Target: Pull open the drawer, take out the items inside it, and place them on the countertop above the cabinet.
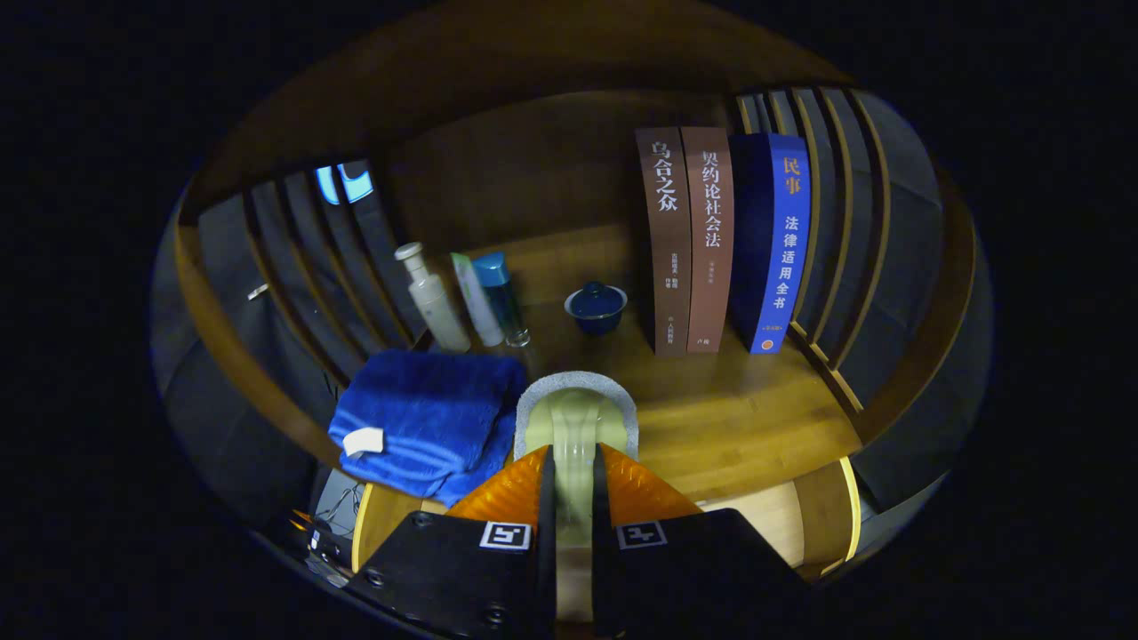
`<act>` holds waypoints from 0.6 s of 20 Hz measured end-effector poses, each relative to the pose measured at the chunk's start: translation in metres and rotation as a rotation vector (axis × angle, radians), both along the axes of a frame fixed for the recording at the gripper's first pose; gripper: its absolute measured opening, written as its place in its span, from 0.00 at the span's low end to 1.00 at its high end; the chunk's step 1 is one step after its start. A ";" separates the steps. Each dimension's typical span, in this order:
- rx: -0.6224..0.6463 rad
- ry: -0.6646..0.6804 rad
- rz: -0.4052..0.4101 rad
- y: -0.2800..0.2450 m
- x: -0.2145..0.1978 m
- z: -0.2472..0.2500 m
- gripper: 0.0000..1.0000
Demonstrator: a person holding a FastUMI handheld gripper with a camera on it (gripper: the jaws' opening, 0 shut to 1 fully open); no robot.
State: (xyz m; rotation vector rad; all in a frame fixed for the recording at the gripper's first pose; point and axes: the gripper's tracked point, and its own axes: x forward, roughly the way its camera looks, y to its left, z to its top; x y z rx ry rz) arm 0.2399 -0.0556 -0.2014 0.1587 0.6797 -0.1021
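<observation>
Gripper view, nearest first: gripper (569,484) clenched on a pale green item (576,418) with a grey rim, both fingers pressing its narrow stem. Hard to name exactly; possibly a brush or scrubber. Held upright just over the front part of the wooden countertop (738,409), whether touching it or not cannot be told.

Just left of the item, almost against it: folded blue towel (427,418). Beyond the towel, standing in a row: white pump bottle (433,302), pale tube (476,302), blue-capped bottle (502,298). Straight ahead past the fingers: small blue lidded cup (596,308). Right of the cup: three upright books (711,240) against the slatted side.

Judged as the placing step, item already out of the drawer and brought over the top. Next move calls for setting it down on the bare wood ahead, clear of towel and cup, releasing the fingers only once it rests steady, then backing straight out. Likely tip-over risk if let go while tilted.
</observation>
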 end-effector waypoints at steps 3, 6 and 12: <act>0.004 0.034 -0.008 -0.005 0.029 -0.013 0.21; -0.022 0.092 -0.019 -0.013 0.046 -0.024 0.21; -0.045 0.150 -0.022 -0.015 0.057 -0.041 0.24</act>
